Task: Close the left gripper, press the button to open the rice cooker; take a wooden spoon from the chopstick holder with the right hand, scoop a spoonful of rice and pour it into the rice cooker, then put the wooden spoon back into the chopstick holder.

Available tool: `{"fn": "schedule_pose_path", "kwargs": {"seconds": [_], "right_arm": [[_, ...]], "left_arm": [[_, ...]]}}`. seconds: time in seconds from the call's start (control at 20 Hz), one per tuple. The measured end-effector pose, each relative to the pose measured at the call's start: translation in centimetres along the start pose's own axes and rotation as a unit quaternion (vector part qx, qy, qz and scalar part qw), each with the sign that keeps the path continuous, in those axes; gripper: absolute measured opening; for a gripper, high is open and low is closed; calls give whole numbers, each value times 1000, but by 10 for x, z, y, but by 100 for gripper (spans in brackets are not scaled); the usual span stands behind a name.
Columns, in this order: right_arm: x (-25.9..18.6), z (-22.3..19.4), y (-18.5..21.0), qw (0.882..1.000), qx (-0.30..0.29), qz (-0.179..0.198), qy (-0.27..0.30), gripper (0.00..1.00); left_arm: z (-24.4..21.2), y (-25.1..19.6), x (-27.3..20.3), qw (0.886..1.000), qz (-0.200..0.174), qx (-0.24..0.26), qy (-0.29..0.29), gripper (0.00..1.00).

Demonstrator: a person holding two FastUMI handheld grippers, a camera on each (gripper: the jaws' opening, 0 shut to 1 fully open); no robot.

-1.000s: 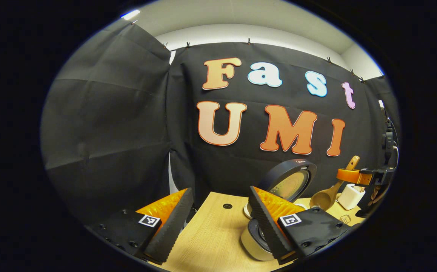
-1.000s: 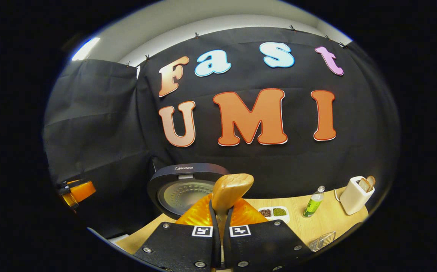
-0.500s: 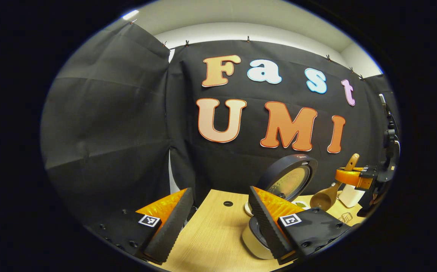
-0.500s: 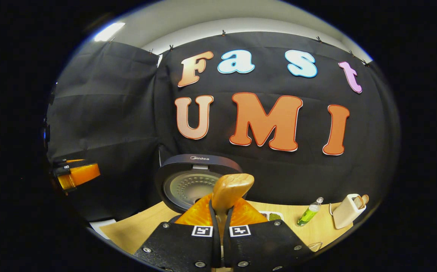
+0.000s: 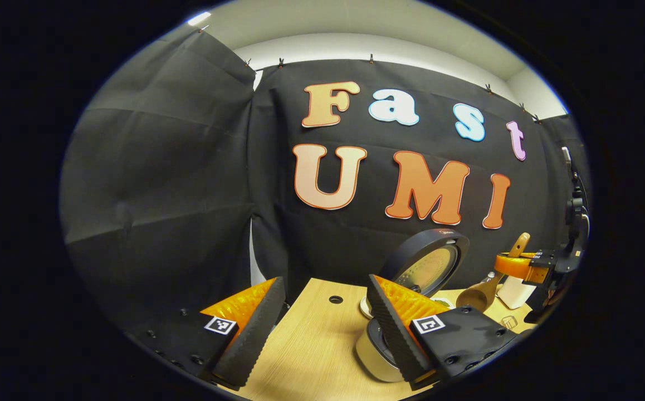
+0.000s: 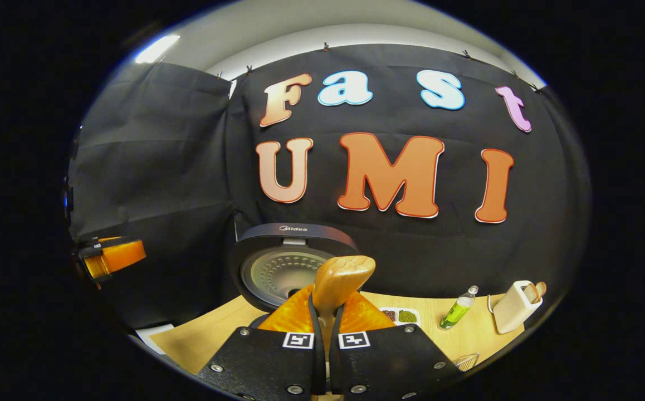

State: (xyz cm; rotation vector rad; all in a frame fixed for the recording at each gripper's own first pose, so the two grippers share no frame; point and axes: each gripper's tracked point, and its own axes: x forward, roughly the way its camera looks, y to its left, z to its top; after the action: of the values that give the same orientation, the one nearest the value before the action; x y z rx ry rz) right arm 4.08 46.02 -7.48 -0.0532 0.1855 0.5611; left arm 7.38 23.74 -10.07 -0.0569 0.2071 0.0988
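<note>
Black cloth wall [image 5: 161, 184] behind a light wooden table [image 5: 311, 351], white ceiling [image 6: 311, 25] above.

Both views low, facing rice cooker [image 5: 423, 267]

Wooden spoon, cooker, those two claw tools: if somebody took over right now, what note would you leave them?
Left gripper: open, empty, over the table.
Right gripper: shut on the wooden spoon, bowl downward, beside the cooker.
Rice cooker: lid up.
Chopstick holder: far right on the table.
Done: cooker opened, spoon taken.
Left: whether rice has been scooped can't be told; return the spoon.
</note>
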Motion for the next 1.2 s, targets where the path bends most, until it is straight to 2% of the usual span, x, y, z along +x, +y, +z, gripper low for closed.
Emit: {"fn": "schedule_pose_path", "kwargs": {"seconds": [0.3,0.6,0.65,0.85,0.9,0.95,1.2], "right_arm": [[-23,11,-63,996,64,-54,-18,2],[-68,1,-160,984,102,-141,-27,2],[-76,-3,-178,981,111,-156,-27,2],[-96,-30,-244,969,136,-207,-21,2],[-101,-39,-259,965,143,-217,-17,7],[-105,-49,-273,962,152,-225,-13,2],[-111,-113,-324,947,208,-243,15,2]], "left_arm": [[2,-13,4,1000,-13,-1,-2,99],[-2,-39,13,999,-31,-8,2,96],[0,-44,12,999,-32,-8,1,100],[4,-62,11,999,-31,-5,-4,96],[1,-68,11,999,-31,-7,-2,96],[-1,-73,10,1000,-29,-7,1,96],[0,-89,-2,1000,-6,-1,3,97]]}}
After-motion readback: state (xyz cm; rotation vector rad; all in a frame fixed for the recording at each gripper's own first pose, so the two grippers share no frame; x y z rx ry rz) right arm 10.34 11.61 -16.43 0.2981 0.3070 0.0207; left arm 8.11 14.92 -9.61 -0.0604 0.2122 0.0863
